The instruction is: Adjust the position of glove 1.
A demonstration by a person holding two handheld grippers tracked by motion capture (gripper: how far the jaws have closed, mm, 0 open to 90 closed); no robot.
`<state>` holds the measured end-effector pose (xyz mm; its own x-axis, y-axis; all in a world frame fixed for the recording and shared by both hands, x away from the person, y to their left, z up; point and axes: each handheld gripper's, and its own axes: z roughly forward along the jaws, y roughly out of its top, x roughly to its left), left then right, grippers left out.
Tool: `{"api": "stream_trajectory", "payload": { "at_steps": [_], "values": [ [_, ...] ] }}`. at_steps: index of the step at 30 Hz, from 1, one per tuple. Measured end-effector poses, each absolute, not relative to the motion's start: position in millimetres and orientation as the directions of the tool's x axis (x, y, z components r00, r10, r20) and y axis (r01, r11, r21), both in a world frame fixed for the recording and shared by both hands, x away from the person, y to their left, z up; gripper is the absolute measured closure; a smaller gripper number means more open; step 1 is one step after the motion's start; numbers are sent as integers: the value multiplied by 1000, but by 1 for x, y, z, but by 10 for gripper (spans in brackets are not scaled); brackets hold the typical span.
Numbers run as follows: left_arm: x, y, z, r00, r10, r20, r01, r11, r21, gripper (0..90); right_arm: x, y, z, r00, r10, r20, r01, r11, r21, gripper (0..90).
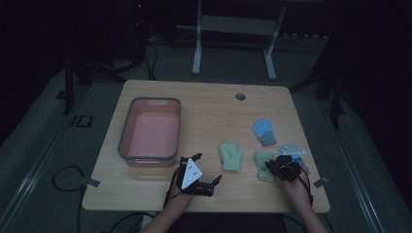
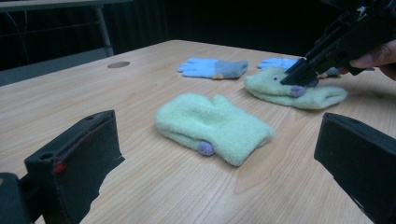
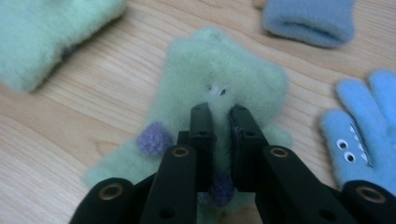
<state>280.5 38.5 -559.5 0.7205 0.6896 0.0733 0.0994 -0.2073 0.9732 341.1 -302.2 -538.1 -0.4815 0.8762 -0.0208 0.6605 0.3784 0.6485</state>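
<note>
A: Where is the green mitten (image 3: 219, 79) found?
B: On the worktop (image 1: 209, 107), near its right edge; it is pinched by the right gripper (image 3: 221, 114), fingers clamped on its fleece.
A: And the left gripper (image 2: 210, 158)?
B: Its fingers are held wide apart; nothing is gripped.

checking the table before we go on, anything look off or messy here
Nothing damaged or spilled. The green mittens and blue gloves lie loose on the table, the pink bin sits square. The right gripper pinches a fold of one green mitten; the left gripper is open.
</note>
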Motion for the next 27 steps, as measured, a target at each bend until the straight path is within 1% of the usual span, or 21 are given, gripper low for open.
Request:
{"api": "stream_trajectory", "payload": {
  "at_steps": [3, 9, 13, 15, 19, 21, 23, 27],
  "values": [
    [280, 39, -560, 721, 690, 72, 99, -205, 974, 2, 347, -301, -529, -497, 868, 8, 649, 365, 668, 833],
    [280, 39, -559, 721, 689, 73, 98, -206, 974, 2, 363, -292, -512, -540, 842, -24, 602, 406, 687, 833],
    [281, 39, -559, 721, 689, 73, 99, -207, 973, 2, 370, -289, -511, -537, 843, -11, 614, 400, 681, 833],
    [280, 39, -560, 722, 688, 73, 97, -206, 974, 3, 373, -287, -517, -543, 840, 0, 620, 400, 675, 828],
    [281, 39, -559, 723, 687, 74, 99, -209, 973, 2, 378, -286, -525, -543, 840, 18, 632, 394, 667, 800],
    [280, 39, -559, 722, 687, 74, 98, -207, 973, 2, 383, -285, -532, -539, 842, 21, 637, 392, 664, 758],
    [280, 39, -560, 722, 688, 73, 98, -206, 973, 2, 385, -285, -538, -536, 844, 23, 643, 391, 658, 748],
    [281, 39, -559, 722, 688, 72, 99, -206, 974, 2, 384, -290, -535, -536, 844, 33, 639, 380, 669, 707]
  ]
}}
